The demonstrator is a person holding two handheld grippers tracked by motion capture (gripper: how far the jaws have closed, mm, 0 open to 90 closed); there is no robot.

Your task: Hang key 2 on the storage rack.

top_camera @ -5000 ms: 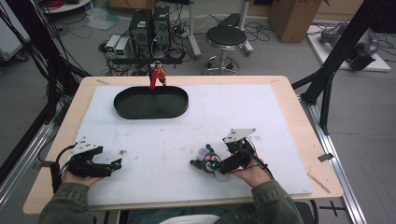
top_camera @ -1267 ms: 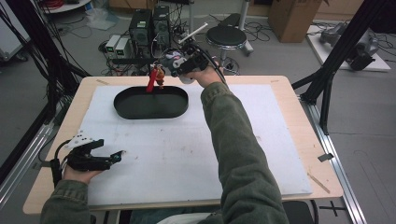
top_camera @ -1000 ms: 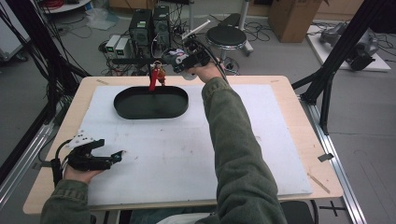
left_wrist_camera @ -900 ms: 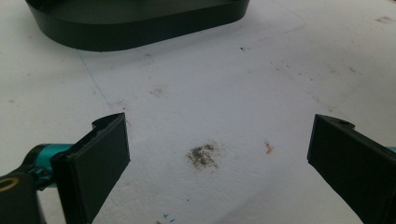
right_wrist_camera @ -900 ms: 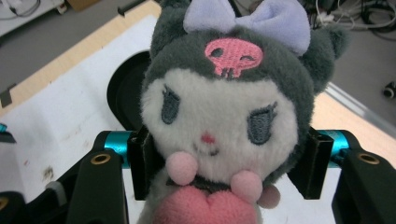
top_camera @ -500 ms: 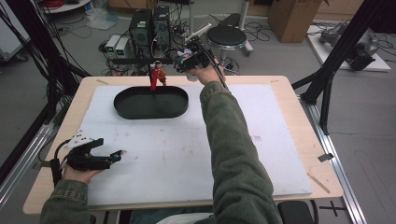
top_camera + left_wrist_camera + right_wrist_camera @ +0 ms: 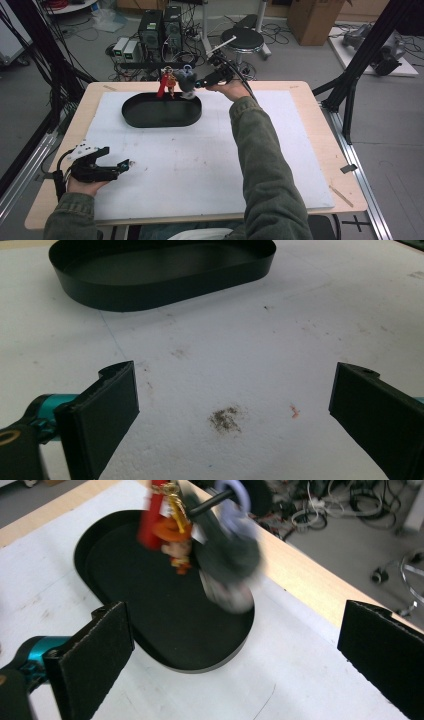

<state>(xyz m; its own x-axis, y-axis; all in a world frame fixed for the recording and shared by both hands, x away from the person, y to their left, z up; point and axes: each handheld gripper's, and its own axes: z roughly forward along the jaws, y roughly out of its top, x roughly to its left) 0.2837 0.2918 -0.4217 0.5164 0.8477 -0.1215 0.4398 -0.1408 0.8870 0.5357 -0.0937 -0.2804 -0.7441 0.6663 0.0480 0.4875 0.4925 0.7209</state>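
Jaws of the left gripper [image 7: 125, 163] are seen spread wide with nothing between them, low over the stained white foam board [image 7: 260, 365]. Farther right, the right gripper [image 7: 197, 83] is held beside the grey plush keychain [image 7: 227, 555], hung on a black peg by the red and orange charms [image 7: 165, 517] above the black oval tray [image 7: 160, 116]; its jaws have just been opening. No readable writing is seen.

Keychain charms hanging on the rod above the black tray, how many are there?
3: a red charm at the left, an orange figure beside it, a grey plush charm at the right, blurred. Others may be hidden behind.
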